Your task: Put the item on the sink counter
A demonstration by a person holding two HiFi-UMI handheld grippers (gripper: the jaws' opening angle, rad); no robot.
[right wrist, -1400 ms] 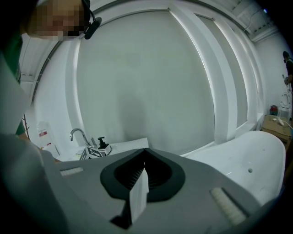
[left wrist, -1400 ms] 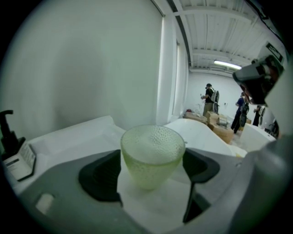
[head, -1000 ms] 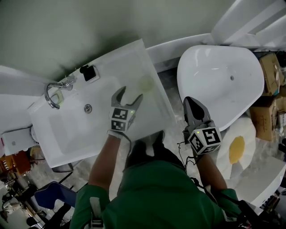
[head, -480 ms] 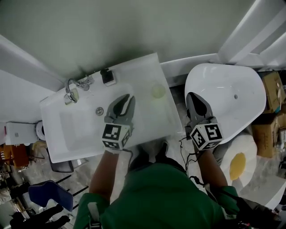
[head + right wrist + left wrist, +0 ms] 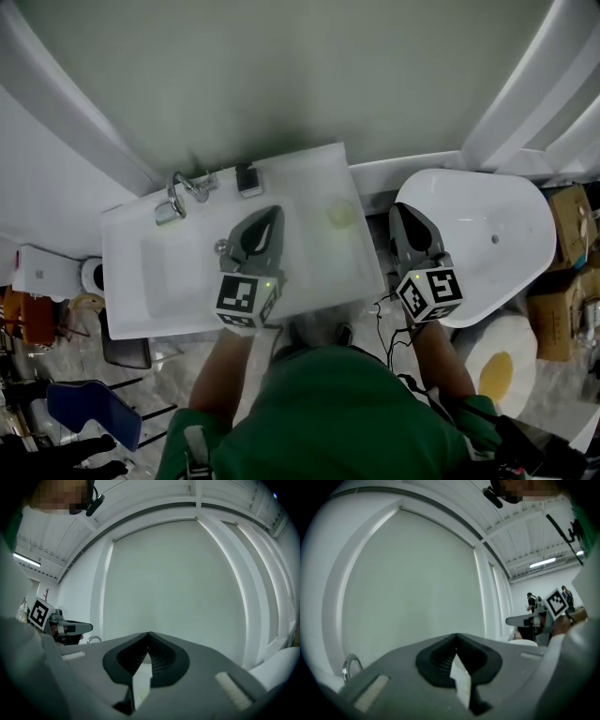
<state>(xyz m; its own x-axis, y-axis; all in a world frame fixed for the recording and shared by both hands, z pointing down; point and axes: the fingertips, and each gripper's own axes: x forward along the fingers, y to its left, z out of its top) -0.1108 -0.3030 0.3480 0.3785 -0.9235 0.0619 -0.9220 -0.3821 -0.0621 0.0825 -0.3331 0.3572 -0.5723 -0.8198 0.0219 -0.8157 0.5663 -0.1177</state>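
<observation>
Sink bench (image 5: 300, 164): white. Left gripper (image 5: 273, 215): fingers (image 5: 253, 234) just closed together, empty. Right gripper (image 5: 399, 209): fingers (image 5: 413, 234) together, empty. Item (image 5: 339, 213): small pale disc, laid on bench beside basin (image 5: 178, 272); judged light, perhaps slick; to be gripped across its edges.

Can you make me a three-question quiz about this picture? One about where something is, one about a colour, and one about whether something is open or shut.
1. Where is the pale round thing?
A) on the sink, near its right edge
B) in the tub
C) on the floor

2. What colour is the person's top?
A) red
B) green
C) blue

3. How are the left hand-held gripper's jaws?
A) wide open
B) shut on the tap
C) shut, holding nothing

Answers: 1 A, it lies on the sink's flat top. 2 B, green shows below both arms. 3 C, the tips meet with nothing between them.
</observation>
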